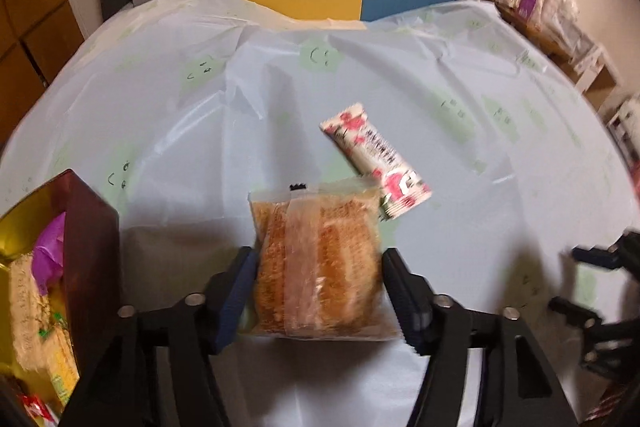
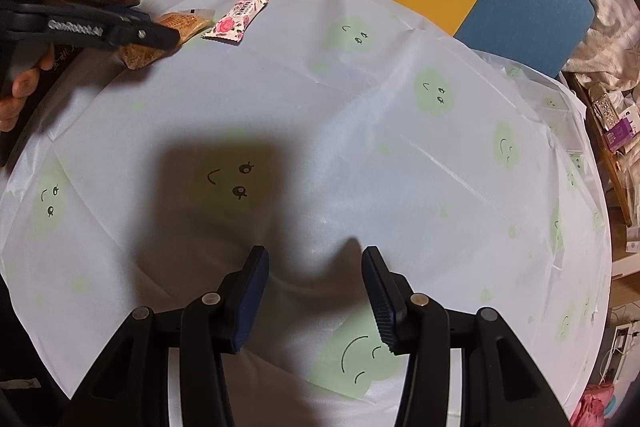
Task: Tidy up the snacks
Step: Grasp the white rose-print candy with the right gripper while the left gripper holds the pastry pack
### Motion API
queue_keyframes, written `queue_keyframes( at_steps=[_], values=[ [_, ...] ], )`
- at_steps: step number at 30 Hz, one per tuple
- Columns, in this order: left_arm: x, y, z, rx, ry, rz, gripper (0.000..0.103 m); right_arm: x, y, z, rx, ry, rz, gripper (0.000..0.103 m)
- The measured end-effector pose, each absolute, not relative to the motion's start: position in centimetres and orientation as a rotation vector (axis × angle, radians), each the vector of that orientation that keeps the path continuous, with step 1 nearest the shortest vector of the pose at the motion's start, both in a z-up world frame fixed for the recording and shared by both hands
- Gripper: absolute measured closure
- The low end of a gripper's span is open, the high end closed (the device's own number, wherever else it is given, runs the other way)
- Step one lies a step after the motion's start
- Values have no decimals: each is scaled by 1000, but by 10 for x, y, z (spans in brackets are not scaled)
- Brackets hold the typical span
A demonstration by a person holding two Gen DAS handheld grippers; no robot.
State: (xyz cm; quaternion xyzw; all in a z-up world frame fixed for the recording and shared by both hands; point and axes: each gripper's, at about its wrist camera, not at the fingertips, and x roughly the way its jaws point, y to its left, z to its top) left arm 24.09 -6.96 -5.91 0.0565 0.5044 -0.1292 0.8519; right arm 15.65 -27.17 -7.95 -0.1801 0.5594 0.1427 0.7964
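Clear plastic wraps the brown wafer-like cake (image 1: 316, 267) that sits between the fingers of the left gripper (image 1: 318, 291). Its jaws straddle the pack, the left pad at its edge and the right pad just clear, so I judge this a grasp about to be made and not a hold. Just behind the cake, touching its far right corner, lies a slim pink-flowered snack bar (image 1: 376, 167), also waiting on the smiley-print tablecloth (image 1: 480, 107).

Left of the cake stands a dark red box (image 1: 92, 239) with a gold lining, open at the top. It holds several pale wrapped snacks and a purple wrapper, so it is probably where the loose packs belong.

Well right of the cake, the right gripper (image 2: 316, 291) hangs above bare cloth with jaws apart and nothing between them, likely idle.
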Motion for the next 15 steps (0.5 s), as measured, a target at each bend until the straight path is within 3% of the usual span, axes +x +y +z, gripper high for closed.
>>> queue_keyframes(
  at_steps=[7,15],
  values=[
    [216,-73,-52,108,1034,-251,44,159,-269,-81,-395,1196,306,54],
    [132,-83,-51,99,947,-276,44,156,-269,-80,-404,1179,310,54]
  ],
)
